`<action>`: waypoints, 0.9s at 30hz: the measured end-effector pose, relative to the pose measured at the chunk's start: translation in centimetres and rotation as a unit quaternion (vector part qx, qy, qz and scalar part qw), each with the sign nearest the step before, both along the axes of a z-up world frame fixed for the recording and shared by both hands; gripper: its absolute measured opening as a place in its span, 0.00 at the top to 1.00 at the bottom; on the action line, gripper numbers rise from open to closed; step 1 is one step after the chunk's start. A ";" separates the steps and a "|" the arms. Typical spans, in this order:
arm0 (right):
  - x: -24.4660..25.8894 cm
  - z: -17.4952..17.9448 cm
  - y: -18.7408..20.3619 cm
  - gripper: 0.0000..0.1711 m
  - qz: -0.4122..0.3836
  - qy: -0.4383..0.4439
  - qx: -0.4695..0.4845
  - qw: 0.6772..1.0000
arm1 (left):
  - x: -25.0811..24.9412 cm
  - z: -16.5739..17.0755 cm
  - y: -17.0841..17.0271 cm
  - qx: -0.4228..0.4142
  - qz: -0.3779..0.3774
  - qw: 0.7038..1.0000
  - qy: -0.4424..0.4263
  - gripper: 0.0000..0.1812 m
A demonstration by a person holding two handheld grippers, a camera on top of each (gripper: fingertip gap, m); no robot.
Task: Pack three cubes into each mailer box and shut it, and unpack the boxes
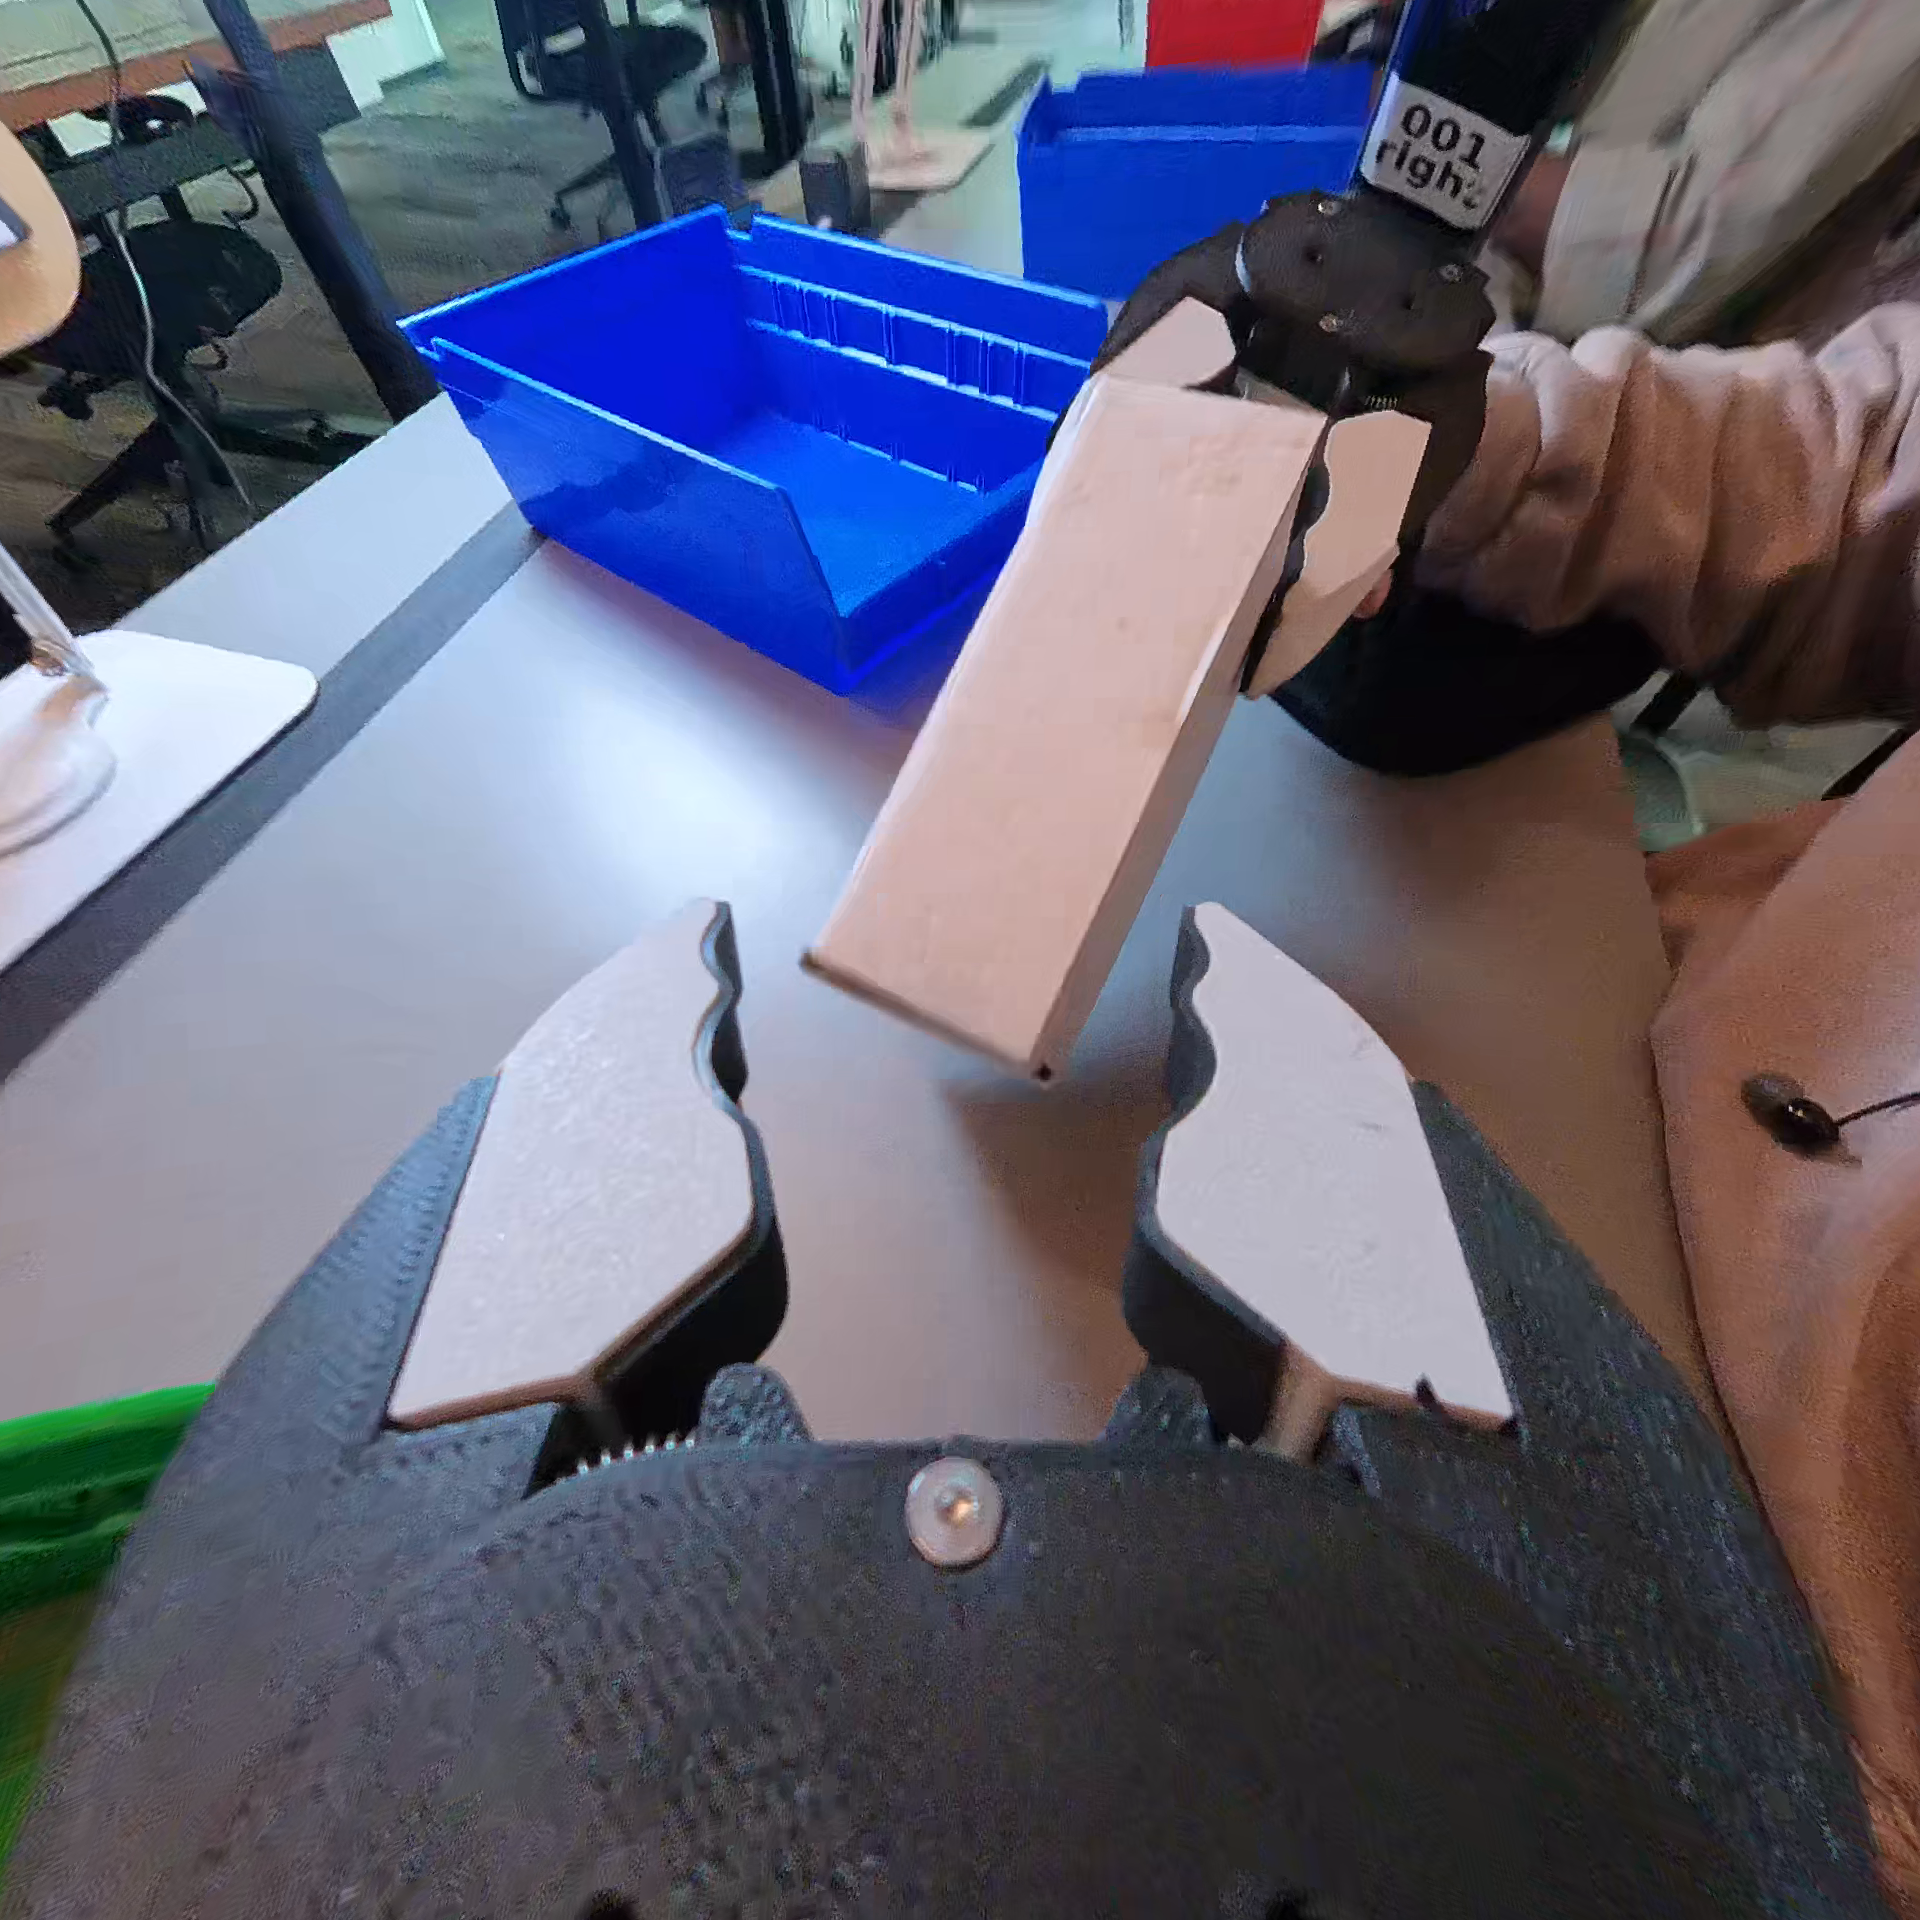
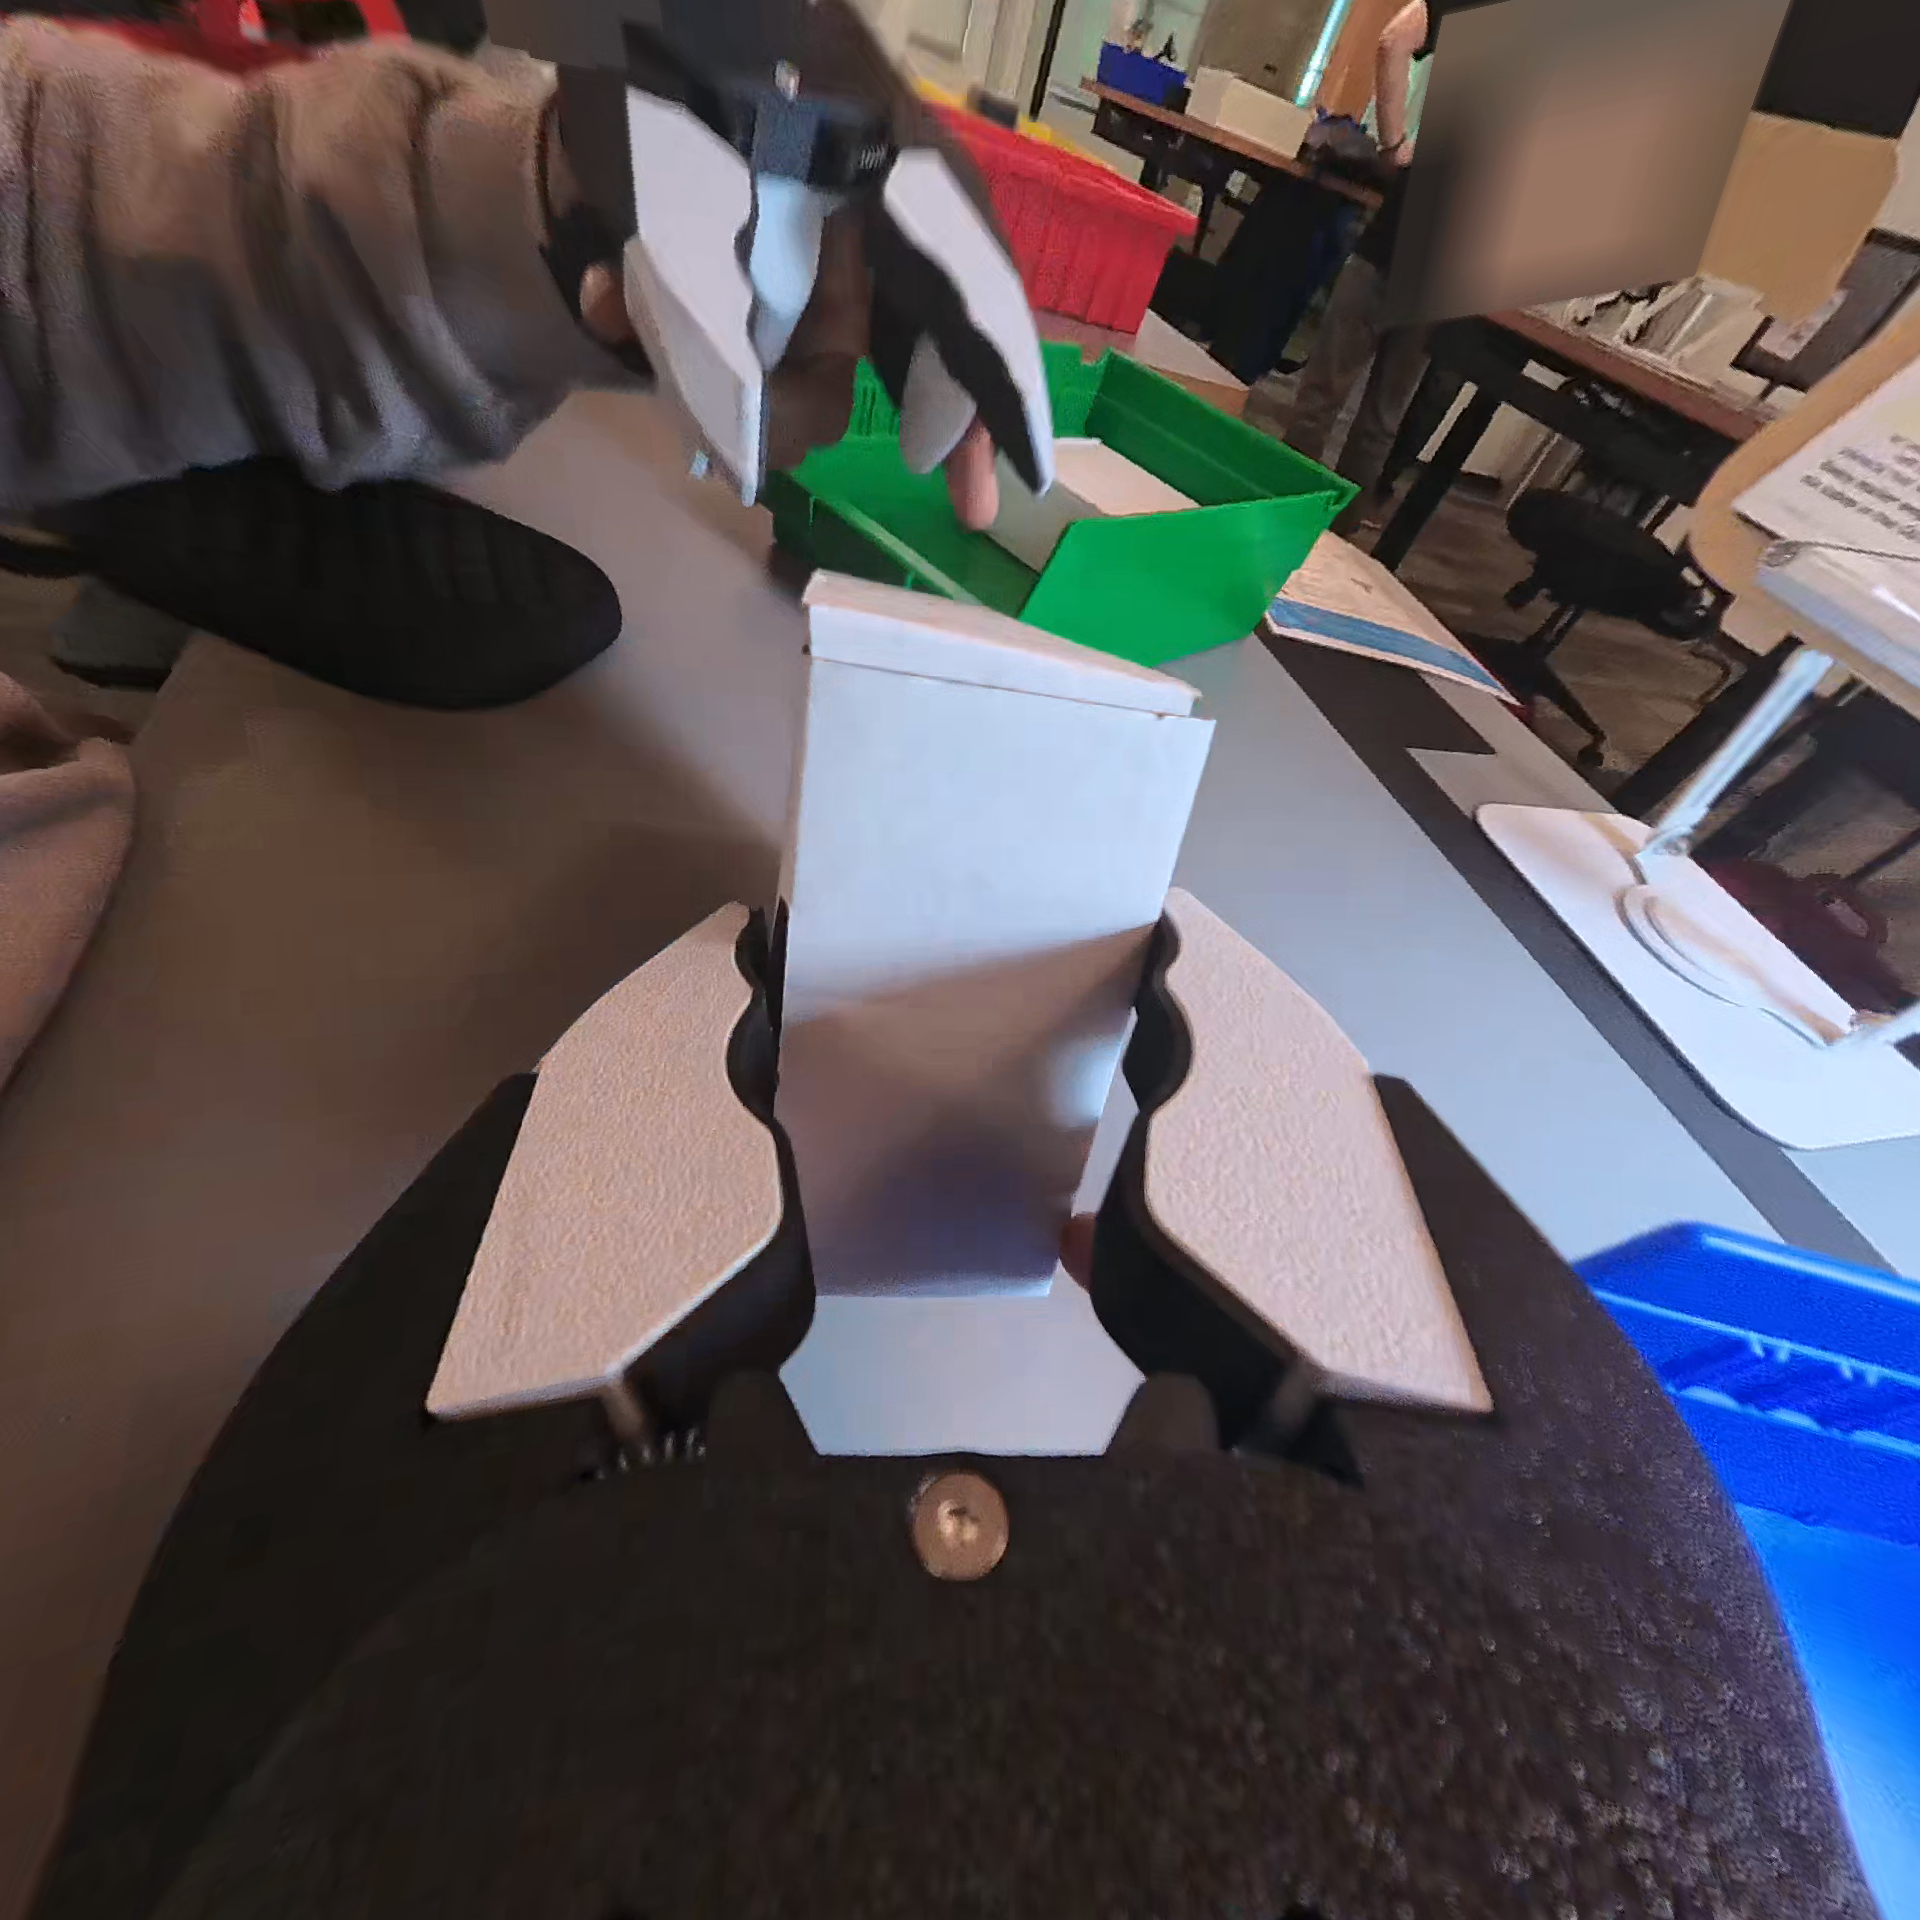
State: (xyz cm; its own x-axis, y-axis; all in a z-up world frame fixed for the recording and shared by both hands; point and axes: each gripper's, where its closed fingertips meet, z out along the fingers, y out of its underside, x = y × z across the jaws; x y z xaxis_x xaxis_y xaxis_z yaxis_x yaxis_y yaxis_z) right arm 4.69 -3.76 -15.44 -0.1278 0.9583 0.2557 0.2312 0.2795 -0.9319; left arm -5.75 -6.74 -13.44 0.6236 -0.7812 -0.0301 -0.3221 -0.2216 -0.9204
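Right tongs (image 2: 961,1091) pinch the closed box (image 1: 1060,717) by one end; long axis slants down toward the spread, empty left tongs (image 1: 956,1101), free end just ahead of them.

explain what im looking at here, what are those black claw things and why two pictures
Each black claw is a hand-held gripper with a camera looking along its fingers, so each picture is one gripper's own view. The left gripper is open and empty. The right gripper is shut on a closed white mailer box, held above the grey table; the left view shows that box from the other side. A blue bin and a green bin, with a white box inside, sit on the table.
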 end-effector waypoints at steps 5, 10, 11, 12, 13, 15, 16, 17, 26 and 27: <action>0.6 3.3 -0.3 0.62 0.022 0.083 -0.068 0.994 | 2.2 -1.9 0.3 0.019 -0.029 0.997 -0.065 0.48; 0.4 3.8 -1.3 0.61 0.054 0.125 -0.131 0.982 | 5.1 0.2 0.0 0.052 -0.056 0.992 -0.103 0.55; 0.2 2.7 -1.0 0.61 0.043 0.094 -0.128 0.986 | 4.8 -0.2 0.1 0.050 -0.049 0.994 -0.082 0.55; 0.0 1.7 -0.7 0.61 0.031 0.069 -0.121 0.990 | 4.5 -0.6 0.2 0.050 -0.040 0.996 -0.065 0.56; -0.3 1.2 -0.4 0.60 0.017 0.060 -0.112 0.992 | 4.2 -0.9 0.2 0.048 -0.029 0.997 -0.057 0.56; -0.5 1.1 0.4 0.59 -0.012 0.054 -0.081 0.995 | 3.3 -1.5 0.3 0.023 -0.003 0.998 -0.053 0.56; -0.5 1.5 1.0 0.60 -0.033 0.060 -0.060 0.996 | 2.8 -1.7 0.3 0.016 0.007 0.999 -0.052 0.56; -0.4 2.3 1.6 0.61 -0.057 0.075 -0.045 0.994 | 2.3 -1.9 0.4 0.008 0.021 0.999 -0.049 0.56; -3.1 3.0 0.5 0.74 -0.131 -0.008 0.197 0.972 | 2.1 -2.8 0.8 -0.026 0.049 0.998 -0.036 0.56; -3.4 2.5 0.5 0.75 -0.130 -0.023 0.214 0.968 | 2.0 -2.9 0.8 -0.027 0.054 0.998 -0.035 0.56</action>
State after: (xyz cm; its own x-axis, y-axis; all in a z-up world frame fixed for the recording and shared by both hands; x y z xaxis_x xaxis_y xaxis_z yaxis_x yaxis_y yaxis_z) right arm 1.31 -3.24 -12.89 0.0817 0.7673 0.6361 0.3846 0.5645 -0.7303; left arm -3.71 -5.94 -16.38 0.7028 -0.7092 0.0559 -0.2300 -0.3008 -0.9255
